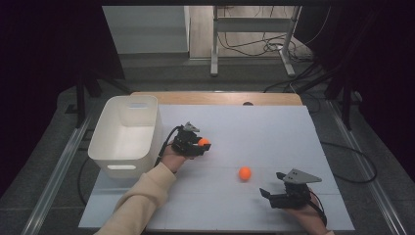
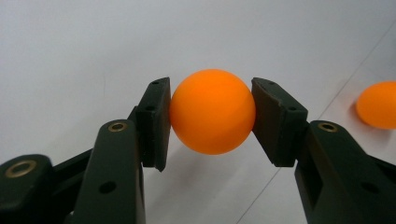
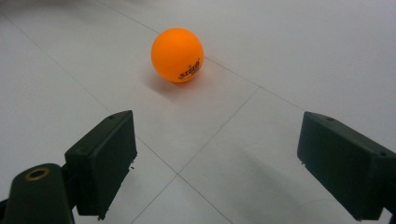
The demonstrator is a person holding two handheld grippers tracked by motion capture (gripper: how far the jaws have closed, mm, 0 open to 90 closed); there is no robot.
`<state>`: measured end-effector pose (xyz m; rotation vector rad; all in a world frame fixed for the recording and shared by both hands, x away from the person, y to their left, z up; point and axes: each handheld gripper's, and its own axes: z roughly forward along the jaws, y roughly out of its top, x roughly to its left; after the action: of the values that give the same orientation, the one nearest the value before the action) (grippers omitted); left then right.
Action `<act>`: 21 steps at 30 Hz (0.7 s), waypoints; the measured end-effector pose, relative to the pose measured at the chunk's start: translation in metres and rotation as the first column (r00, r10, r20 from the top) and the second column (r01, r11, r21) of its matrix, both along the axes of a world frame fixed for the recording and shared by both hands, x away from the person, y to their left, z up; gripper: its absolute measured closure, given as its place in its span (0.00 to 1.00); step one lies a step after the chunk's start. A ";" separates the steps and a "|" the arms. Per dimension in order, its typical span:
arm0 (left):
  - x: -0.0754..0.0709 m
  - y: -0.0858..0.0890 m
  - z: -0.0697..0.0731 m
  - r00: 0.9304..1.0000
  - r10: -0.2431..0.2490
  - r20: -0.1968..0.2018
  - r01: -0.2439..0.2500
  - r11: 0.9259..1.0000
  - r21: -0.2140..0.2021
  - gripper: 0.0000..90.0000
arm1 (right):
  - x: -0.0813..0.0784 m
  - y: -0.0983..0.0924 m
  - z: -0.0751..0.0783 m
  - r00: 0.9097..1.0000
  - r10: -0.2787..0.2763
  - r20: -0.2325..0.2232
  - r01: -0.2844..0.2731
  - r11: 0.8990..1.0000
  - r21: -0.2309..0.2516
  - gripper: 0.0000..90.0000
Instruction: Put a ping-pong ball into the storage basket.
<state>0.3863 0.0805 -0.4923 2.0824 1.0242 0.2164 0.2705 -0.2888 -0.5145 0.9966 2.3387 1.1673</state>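
Note:
Two orange balls are on the white table top. My left gripper [image 1: 199, 145] is shut on one ball [image 1: 203, 142], just right of the white bin; in the left gripper view that ball [image 2: 212, 112] is pinched between both pads, close above the surface. The second ball [image 1: 244, 173] lies loose in the middle of the table and appears at the right edge of the left gripper view [image 2: 379, 104]. My right gripper [image 1: 270, 185] stands open near the front right, jaws wide apart, pointing at this loose ball [image 3: 177, 55], which carries small printed lettering and lies a short way ahead.
A white plastic bin [image 1: 125, 134] with handle cut-outs stands at the table's left edge, beside my left hand. The white table top [image 1: 274, 132] has thin seam lines. Beyond the far edge are a metal frame's legs [image 1: 214, 49] and cables on the floor.

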 end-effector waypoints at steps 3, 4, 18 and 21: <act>-0.001 0.001 0.003 1.000 0.003 0.007 -0.003 1.000 -0.010 0.56 | 0.000 0.000 0.000 1.000 -0.001 0.000 0.001 1.000 0.000 0.14; -0.002 0.002 0.005 1.000 0.000 0.014 0.000 1.000 -0.010 0.56 | 0.000 0.000 0.000 1.000 0.000 0.001 0.000 1.000 0.004 0.14; -0.009 0.012 0.023 0.998 0.001 0.056 0.003 0.998 -0.068 0.56 | 0.000 -0.001 0.000 1.000 -0.005 0.005 0.005 1.000 0.005 0.14; -0.010 0.014 0.026 0.998 0.003 0.065 0.002 0.997 -0.079 0.56 | 0.000 -0.001 0.001 1.000 -0.006 0.007 0.006 1.000 0.007 0.14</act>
<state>0.3765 0.0946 -0.4664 1.9913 0.9792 0.2390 0.2703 -0.2896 -0.5140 0.9994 2.3264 1.1753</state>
